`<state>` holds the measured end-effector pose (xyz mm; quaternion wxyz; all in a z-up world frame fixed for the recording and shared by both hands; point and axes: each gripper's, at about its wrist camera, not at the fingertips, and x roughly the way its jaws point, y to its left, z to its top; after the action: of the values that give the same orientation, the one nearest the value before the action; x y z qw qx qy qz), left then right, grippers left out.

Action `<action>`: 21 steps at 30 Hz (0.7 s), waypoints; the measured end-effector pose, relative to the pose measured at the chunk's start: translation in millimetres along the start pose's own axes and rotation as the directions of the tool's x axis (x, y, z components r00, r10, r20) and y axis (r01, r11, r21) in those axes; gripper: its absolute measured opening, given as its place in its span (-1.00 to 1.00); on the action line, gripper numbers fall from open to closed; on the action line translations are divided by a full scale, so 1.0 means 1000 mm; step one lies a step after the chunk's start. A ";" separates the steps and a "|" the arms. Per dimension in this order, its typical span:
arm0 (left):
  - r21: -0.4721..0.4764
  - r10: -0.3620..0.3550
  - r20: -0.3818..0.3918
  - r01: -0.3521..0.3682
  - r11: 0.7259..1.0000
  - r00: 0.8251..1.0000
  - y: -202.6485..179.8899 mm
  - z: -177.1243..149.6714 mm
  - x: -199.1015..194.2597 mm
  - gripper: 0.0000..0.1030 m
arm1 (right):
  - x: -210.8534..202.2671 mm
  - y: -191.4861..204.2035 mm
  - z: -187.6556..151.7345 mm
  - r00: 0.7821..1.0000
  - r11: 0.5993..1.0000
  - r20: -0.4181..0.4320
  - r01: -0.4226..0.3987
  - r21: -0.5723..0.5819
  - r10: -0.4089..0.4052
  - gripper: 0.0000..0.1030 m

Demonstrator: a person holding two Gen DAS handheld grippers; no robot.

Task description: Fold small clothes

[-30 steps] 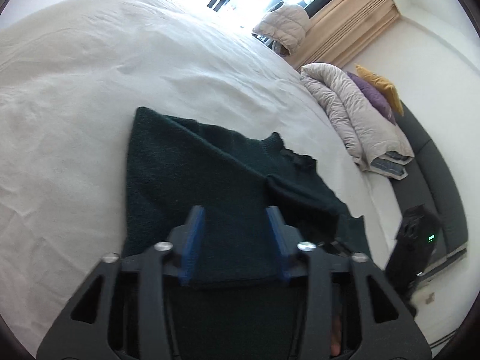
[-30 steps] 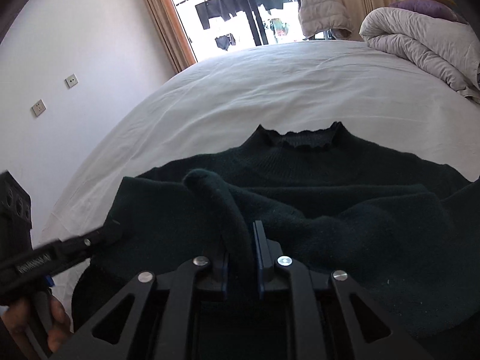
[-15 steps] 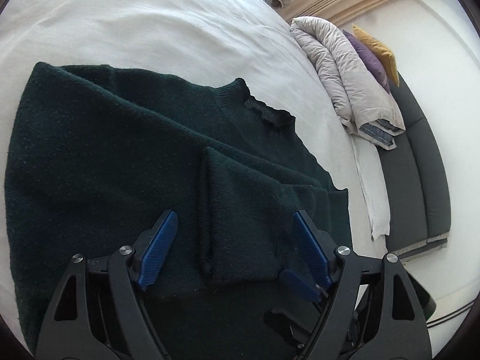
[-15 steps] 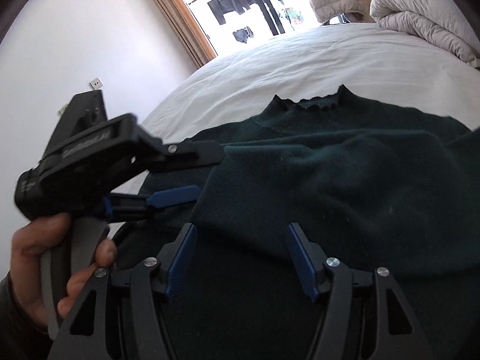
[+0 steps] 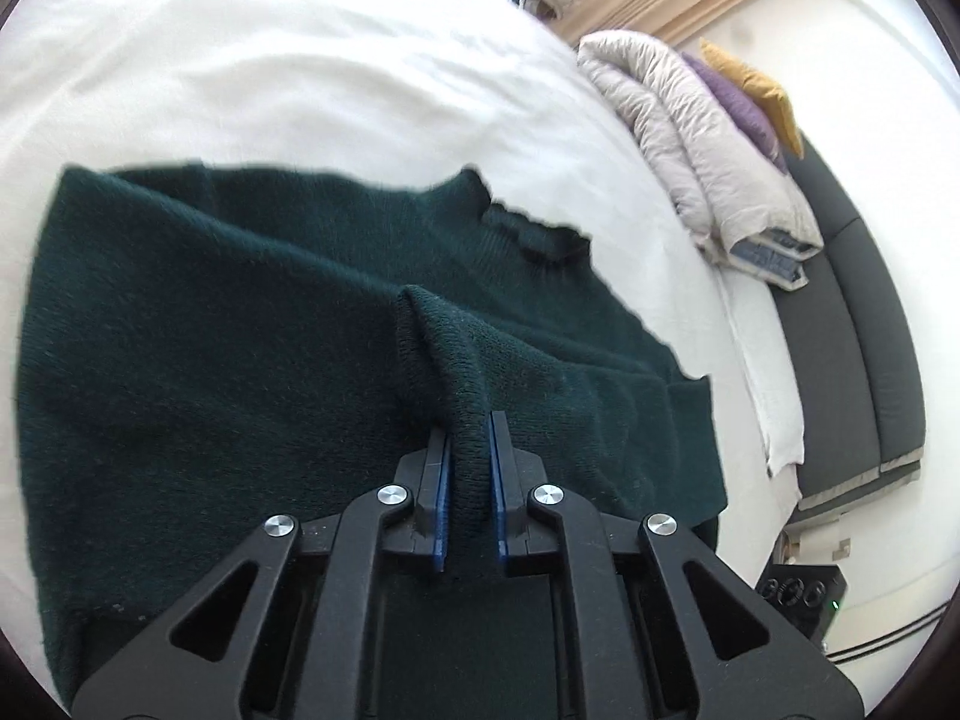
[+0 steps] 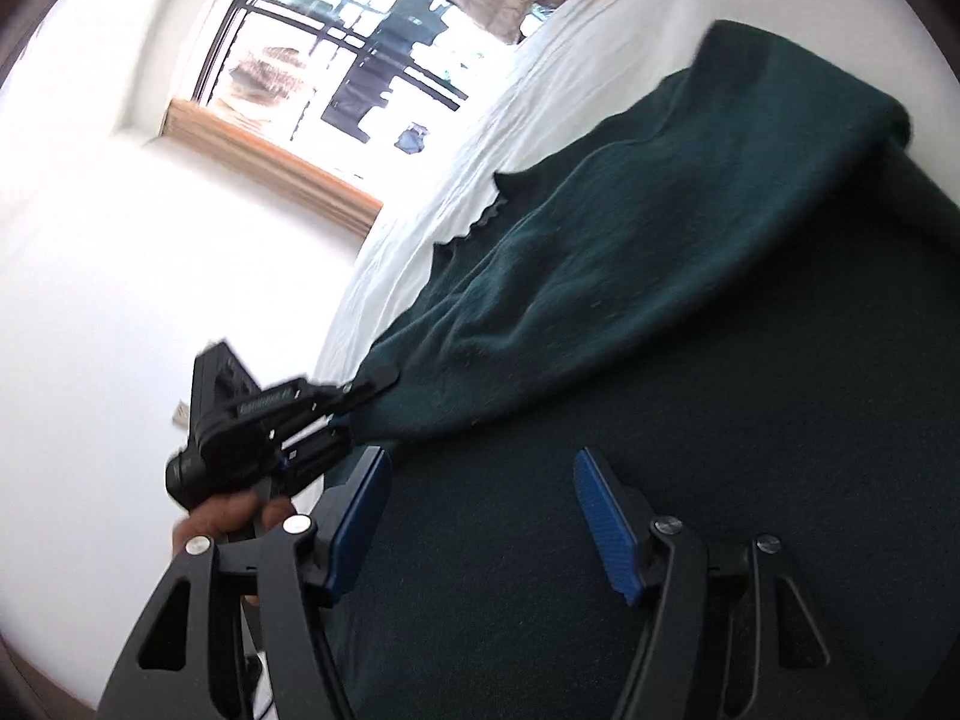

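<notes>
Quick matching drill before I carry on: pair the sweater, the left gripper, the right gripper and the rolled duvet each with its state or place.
Things:
1. sweater
2. left gripper
3. right gripper
4. rolled duvet

States or places:
A. jaws apart, nothing between the pads
B. dark green, spread on the white bed
C. pale, piled at the bed's far edge
D. closing on a knit fold

Pairs: 1-B, 2-D, 3-A, 4-C

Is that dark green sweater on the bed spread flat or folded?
Partly folded: the sweater lies on the bed with one sleeve laid across its front.
</notes>
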<state>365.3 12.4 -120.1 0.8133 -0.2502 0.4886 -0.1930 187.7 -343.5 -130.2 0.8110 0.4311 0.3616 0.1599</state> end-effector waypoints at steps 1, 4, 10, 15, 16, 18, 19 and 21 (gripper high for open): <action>0.008 0.005 0.033 -0.005 1.000 0.999 -0.001 0.001 -0.008 -0.82 | -0.005 -0.007 0.007 1.000 0.999 0.020 -0.007 0.043 0.006 0.30; 0.020 0.001 0.084 -0.002 1.000 0.996 -0.001 0.006 -0.027 -0.82 | -0.012 -0.025 0.028 0.998 0.989 0.070 -0.012 0.145 0.002 0.30; 0.013 0.043 0.072 -0.044 0.999 0.996 0.014 0.005 -0.027 -0.82 | -0.010 -0.038 0.052 0.991 0.967 0.132 -0.034 0.251 0.001 0.30; 0.010 0.091 0.035 -0.091 0.996 0.995 0.036 -0.001 -0.015 -0.82 | -0.014 -0.046 0.053 0.985 0.954 0.170 -0.071 0.292 0.022 0.29; 0.003 0.082 0.034 -0.083 0.997 0.996 0.041 -0.002 -0.013 -0.81 | -0.017 -0.048 0.053 0.983 0.952 0.181 -0.075 0.297 0.021 0.29; 0.005 0.066 0.041 -0.067 0.998 0.997 0.049 -0.006 -0.004 -0.78 | -0.027 -0.054 0.051 0.975 0.945 0.220 -0.093 0.314 0.023 0.29; 0.013 0.064 0.045 -0.065 0.998 0.997 0.050 -0.007 -0.002 -0.76 | -0.031 -0.057 0.052 0.972 0.938 0.235 -0.104 0.330 0.025 0.29; 0.021 0.059 0.051 -0.060 0.998 0.997 0.052 -0.009 -0.002 -0.76 | -0.041 -0.063 0.054 0.965 0.929 0.262 -0.117 0.350 0.023 0.30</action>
<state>360.3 52.8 -153.0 0.8335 -0.2309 0.4731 -0.1678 195.8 -434.6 -143.0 0.7508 0.6029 0.2625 0.0630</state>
